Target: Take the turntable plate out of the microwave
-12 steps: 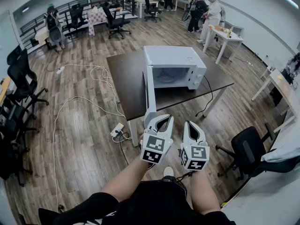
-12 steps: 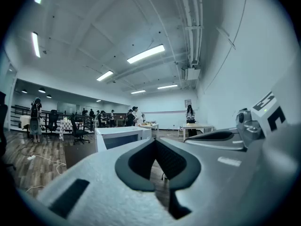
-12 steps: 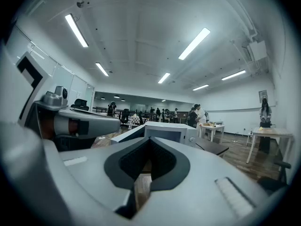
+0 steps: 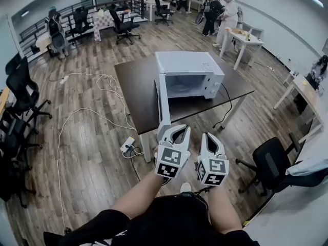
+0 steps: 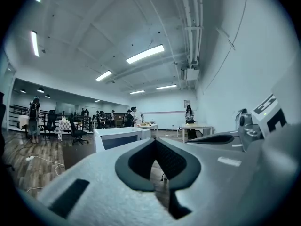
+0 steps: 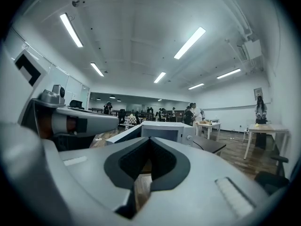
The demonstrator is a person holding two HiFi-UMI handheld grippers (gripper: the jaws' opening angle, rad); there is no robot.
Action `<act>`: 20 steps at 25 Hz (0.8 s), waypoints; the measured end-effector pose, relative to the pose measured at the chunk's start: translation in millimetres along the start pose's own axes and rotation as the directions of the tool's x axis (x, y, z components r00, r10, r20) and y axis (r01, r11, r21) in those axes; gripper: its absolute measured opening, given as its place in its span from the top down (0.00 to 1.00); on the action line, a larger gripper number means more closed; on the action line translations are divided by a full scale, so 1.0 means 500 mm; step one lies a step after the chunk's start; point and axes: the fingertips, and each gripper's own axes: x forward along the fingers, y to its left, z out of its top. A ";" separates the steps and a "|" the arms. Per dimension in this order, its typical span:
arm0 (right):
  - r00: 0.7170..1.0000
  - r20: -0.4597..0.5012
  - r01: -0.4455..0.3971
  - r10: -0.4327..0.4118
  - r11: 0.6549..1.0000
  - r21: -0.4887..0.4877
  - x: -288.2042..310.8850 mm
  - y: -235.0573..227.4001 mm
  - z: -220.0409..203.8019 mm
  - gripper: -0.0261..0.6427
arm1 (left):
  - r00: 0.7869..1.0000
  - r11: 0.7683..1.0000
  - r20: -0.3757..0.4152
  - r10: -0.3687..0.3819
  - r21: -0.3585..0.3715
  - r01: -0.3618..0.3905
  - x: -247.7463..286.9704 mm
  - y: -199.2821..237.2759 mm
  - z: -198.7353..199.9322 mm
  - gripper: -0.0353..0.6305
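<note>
Directions are read from the centre of the head view.

- A dark brown worktop (image 4: 136, 88) stands on a wood-plank floor (image 4: 87, 163).
- At 9 o'clock, a white cable (image 4: 79, 108) loops across the floor. It runs toward a white power strip (image 4: 127, 143) lying near the worktop's front leg.
- A black cable (image 4: 229, 105) hangs off the worktop's 3 o'clock edge.
- Black office chairs stand at 9 o'clock (image 4: 20, 83), 4 o'clock (image 4: 271, 163) and 12 o'clock (image 4: 123, 24).
- A white table (image 4: 246, 37) stands at 1 o'clock, with standing people (image 4: 225, 12) just beside it.
- A white desk (image 4: 302, 88) stands at 3 o'clock, near the frame edge.
</note>
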 end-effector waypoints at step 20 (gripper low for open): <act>0.999 0.003 -0.052 0.052 0.998 0.025 0.266 -0.172 -0.027 0.95 | 0.997 0.998 -0.027 0.068 0.010 -0.068 0.295 0.071 -0.022 0.94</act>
